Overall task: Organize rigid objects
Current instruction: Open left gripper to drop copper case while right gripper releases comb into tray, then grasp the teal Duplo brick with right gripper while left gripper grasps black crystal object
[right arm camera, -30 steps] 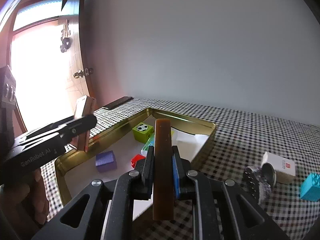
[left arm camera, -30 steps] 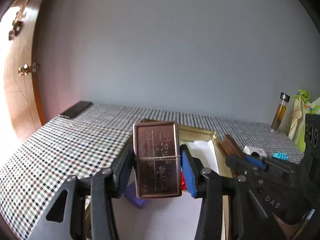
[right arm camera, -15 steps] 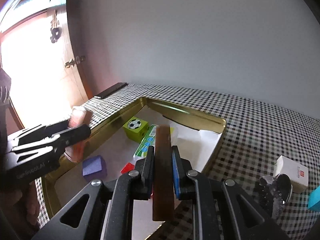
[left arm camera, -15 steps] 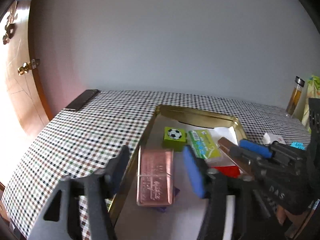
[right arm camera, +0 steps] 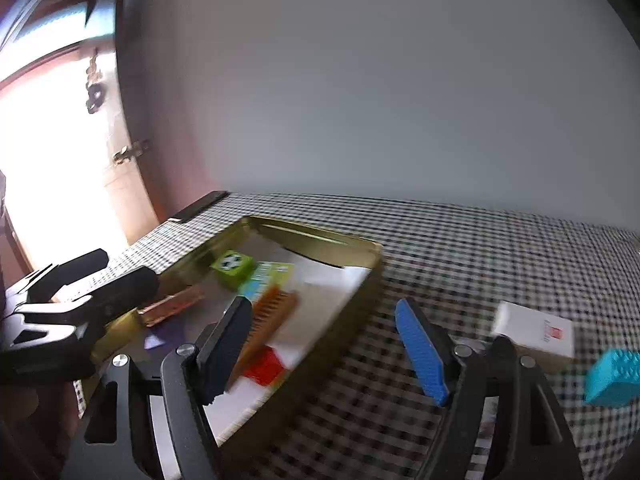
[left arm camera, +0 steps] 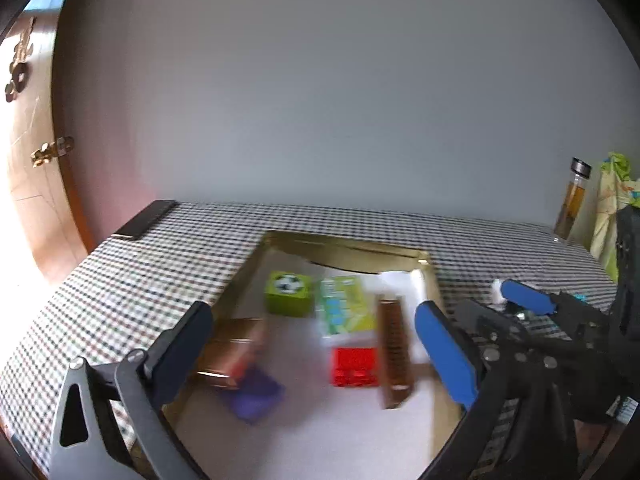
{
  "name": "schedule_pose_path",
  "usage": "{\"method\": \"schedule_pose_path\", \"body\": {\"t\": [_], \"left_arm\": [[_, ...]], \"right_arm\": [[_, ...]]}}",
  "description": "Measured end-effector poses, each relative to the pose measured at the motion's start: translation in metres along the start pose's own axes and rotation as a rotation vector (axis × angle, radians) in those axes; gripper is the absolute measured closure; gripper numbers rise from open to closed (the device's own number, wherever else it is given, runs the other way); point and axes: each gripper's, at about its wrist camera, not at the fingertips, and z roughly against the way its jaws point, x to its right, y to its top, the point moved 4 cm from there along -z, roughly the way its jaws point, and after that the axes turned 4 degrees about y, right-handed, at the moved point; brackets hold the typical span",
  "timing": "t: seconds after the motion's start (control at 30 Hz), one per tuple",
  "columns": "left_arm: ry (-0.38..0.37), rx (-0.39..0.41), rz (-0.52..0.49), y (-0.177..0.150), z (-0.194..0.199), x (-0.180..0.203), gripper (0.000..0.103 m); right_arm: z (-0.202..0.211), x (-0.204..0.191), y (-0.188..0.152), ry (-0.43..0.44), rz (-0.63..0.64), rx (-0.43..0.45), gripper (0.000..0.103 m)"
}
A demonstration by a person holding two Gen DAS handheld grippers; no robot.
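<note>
A gold tin tray (left arm camera: 344, 242) (right arm camera: 320, 236) sits on the checked tablecloth. In it lie a copper metal case (left arm camera: 232, 350) (right arm camera: 172, 306), a brown comb (left arm camera: 394, 352) (right arm camera: 272, 320), a green soccer-ball cube (left arm camera: 288, 288) (right arm camera: 232, 266), a green-white box (left arm camera: 342, 308), a red brick (left arm camera: 354, 366) (right arm camera: 264, 366) and a purple block (left arm camera: 252, 396). My left gripper (left arm camera: 316, 344) is open and empty above the tray. My right gripper (right arm camera: 324, 344) is open and empty over the tray's right rim; it also shows in the left wrist view (left arm camera: 528, 302).
A white box (right arm camera: 534, 330) and a cyan brick (right arm camera: 612, 374) lie on the cloth right of the tray. A black phone (left arm camera: 146, 218) lies at the table's far left. A bottle (left arm camera: 572, 200) and a coloured bag (left arm camera: 616, 200) stand at the far right.
Both grippers have opened. The copper case has dropped from the left gripper into the tray; the brown comb has dropped from the right gripper into the tray.
</note>
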Motion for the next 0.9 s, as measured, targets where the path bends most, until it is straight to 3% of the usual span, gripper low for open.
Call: {"method": "schedule_pose_path", "body": {"t": [0.33,0.5,0.63,0.73,0.9], "left_arm": [[-0.051,0.002,-0.108,-0.004,0.005,0.072,0.001],[-0.079,0.012,-0.131,-0.005,0.002,0.103,0.001],[-0.107,-0.026,-0.157,-0.014,-0.006,0.128,0.001],[-0.123,-0.054,-0.192,-0.025,-0.014,0.150,0.001],[-0.151,-0.108,-0.212,-0.036,-0.028,0.171,0.001]], "right_arm": [[0.037,0.057,-0.010,-0.087,-0.066,0.049,0.026],[0.061,0.099,-0.017,-0.211,-0.098,0.073,0.025],[0.080,0.132,-0.020,-0.321,-0.140,0.089,0.021],[0.087,0.152,-0.023,-0.358,-0.199,0.094,0.021],[0.078,0.173,-0.031,-0.397,-0.267,0.023,0.019]]}}
